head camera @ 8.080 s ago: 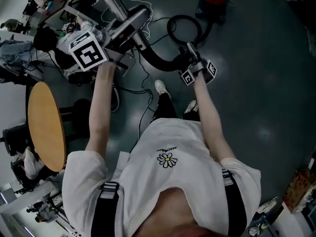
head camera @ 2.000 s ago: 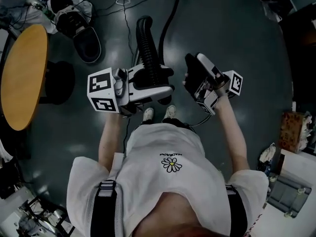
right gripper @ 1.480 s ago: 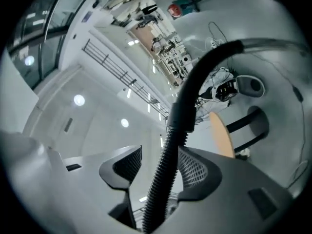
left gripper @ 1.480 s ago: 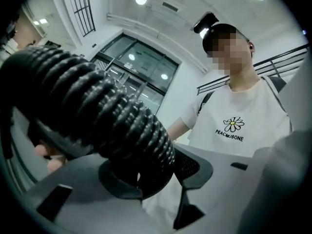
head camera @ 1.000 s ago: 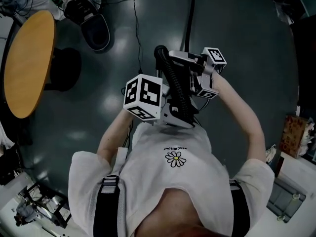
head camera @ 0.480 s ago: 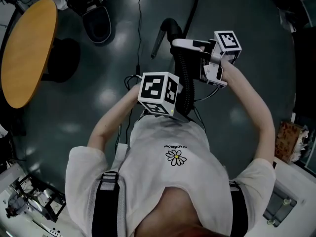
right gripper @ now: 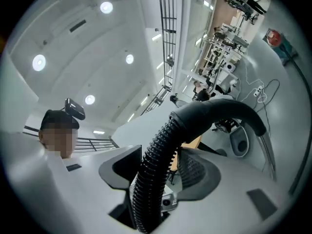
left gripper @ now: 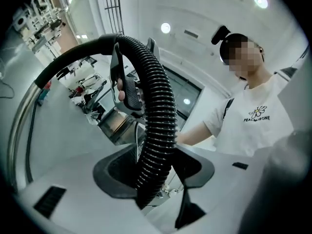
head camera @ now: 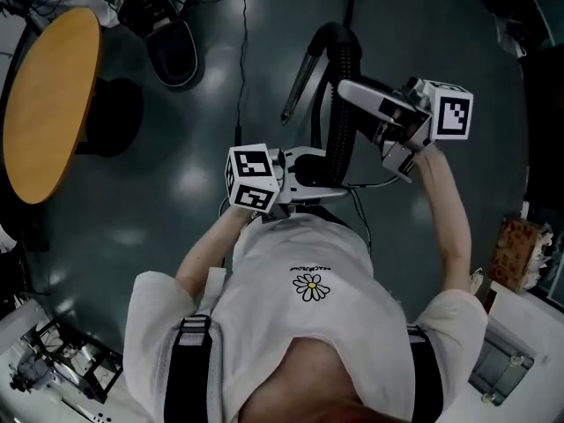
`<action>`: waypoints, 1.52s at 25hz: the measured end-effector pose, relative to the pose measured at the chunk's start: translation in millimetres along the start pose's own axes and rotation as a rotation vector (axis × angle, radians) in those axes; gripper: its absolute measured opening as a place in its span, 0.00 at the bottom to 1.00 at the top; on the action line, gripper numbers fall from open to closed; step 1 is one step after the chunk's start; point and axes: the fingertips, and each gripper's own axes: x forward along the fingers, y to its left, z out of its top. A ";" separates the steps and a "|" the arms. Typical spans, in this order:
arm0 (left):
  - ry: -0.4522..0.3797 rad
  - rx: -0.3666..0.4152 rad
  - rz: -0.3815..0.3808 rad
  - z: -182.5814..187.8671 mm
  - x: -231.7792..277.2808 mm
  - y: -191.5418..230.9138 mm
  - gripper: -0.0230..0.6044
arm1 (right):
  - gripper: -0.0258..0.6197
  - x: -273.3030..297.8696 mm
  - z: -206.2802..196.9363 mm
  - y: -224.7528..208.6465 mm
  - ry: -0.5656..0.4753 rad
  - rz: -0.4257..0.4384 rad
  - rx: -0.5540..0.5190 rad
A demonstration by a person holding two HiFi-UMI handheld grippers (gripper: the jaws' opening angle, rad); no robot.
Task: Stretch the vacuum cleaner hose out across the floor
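The black ribbed vacuum hose point(head camera: 336, 135) arches up from the floor and hangs down in front of me. Its smooth cuff joins a metal wand point(head camera: 300, 82) that slants toward the floor. My right gripper point(head camera: 346, 95) is raised at the right and is shut on the hose point(right gripper: 155, 165) just below the cuff. My left gripper point(head camera: 328, 170) sits lower, close to my chest. The hose point(left gripper: 157, 130) runs between its jaws, which have just been opening; a gap shows beside the far pad. In the gripper views, the left gripper point(left gripper: 153, 173) and right gripper point(right gripper: 161, 173) face each other.
A round wooden table point(head camera: 48, 104) stands at the left with a black seat point(head camera: 172, 51) beyond it. A thin cable point(head camera: 242, 51) crosses the dark floor point(head camera: 441, 25). A cardboard box point(head camera: 511, 245) and clutter sit at the right edge.
The right gripper has lifted and swung right, rolling over with the hose, so the arch stands taller. The left gripper has dropped toward my chest and turned level.
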 end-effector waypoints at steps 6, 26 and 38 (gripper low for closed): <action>-0.046 -0.023 0.037 14.6 -38.0 10.1 0.37 | 0.37 -25.9 9.4 10.7 -0.071 -0.027 -0.178; -0.373 -0.803 -0.161 155.0 -31.2 97.3 0.39 | 0.38 -38.7 -79.3 28.5 0.117 0.043 -0.358; -0.423 -1.011 -0.188 128.0 -26.3 106.1 0.43 | 0.38 -14.0 -161.1 34.4 0.420 0.017 -0.532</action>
